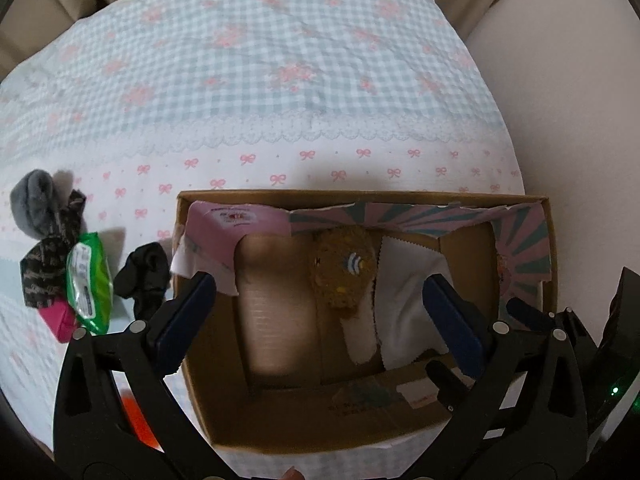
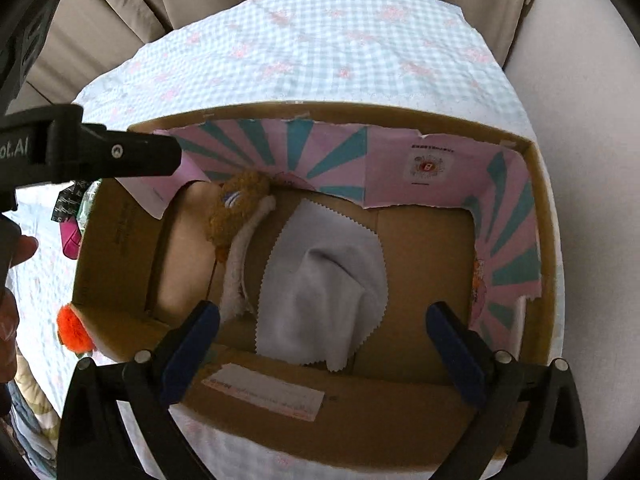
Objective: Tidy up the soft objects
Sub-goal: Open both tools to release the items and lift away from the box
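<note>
An open cardboard box (image 1: 360, 194) lined with pink and teal paper stands on the bedspread. Inside it lie a beige roll (image 1: 276, 308), a brown fuzzy headband with a bee (image 1: 344, 272) and a white cloth (image 1: 408, 280). My left gripper (image 1: 322, 316) hangs open over the box's left half, with nothing between its blue pads. My right gripper (image 2: 324, 344) is open too, just above the white cloth (image 2: 320, 280), which lies loose on the box floor (image 2: 420, 256). The headband (image 2: 240, 204) lies left of the cloth. The left gripper's finger (image 2: 120, 152) shows at the upper left.
Left of the box on the checked bedspread (image 1: 280, 60) lie a grey sock (image 1: 38, 204), a dark patterned cloth (image 1: 52, 256), a green packet (image 1: 88, 284), a black sock (image 1: 144, 276) and a pink item (image 1: 60, 320). An orange fluffy thing (image 2: 72, 328) sits by the box's left corner. A hand (image 2: 20, 248) is at the left edge.
</note>
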